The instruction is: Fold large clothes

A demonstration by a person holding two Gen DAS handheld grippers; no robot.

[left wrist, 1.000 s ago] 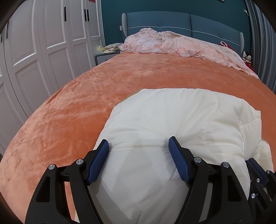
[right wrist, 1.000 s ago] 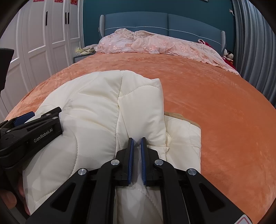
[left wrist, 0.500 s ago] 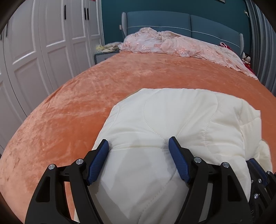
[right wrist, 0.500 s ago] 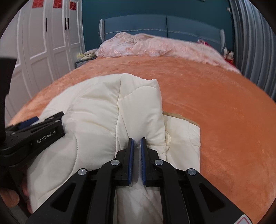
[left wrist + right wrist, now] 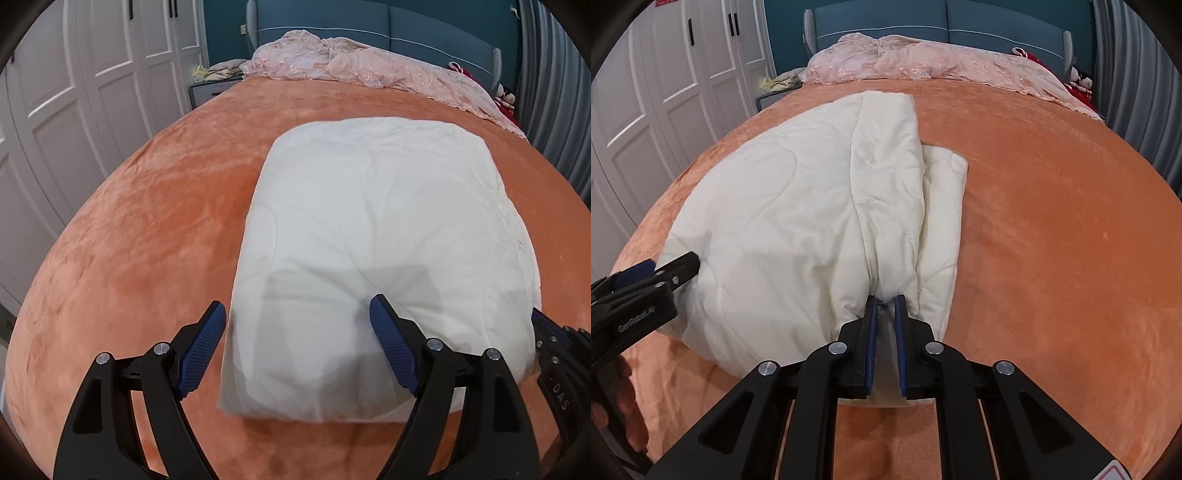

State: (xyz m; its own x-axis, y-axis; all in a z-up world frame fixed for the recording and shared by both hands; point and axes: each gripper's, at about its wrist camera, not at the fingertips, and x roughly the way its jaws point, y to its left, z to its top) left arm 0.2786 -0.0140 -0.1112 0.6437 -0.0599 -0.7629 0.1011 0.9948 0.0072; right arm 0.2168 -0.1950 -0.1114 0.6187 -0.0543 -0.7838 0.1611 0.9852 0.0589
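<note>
Pinching the near edge of the cream padded coat (image 5: 798, 221), right gripper (image 5: 885, 306) clamped; left gripper (image 5: 295, 332) spread, empty; coat lies toward 12 o'clock on the orange bed (image 5: 1052, 221), long axis running away.

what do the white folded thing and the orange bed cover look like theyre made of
White folded garment: seems a padded, quilted woven fabric, matte; puffy with curved stitch lines. Orange bed cover: likely plush velvet or fleece; soft sheen and mottled nap marks.

Bed (image 5: 140, 229) covered in orange plush spread. 1 folded cream quilted garment (image 5: 376, 236) lies on it; pink lace fabric (image 5: 362, 70) heaped at headboard end.
</note>
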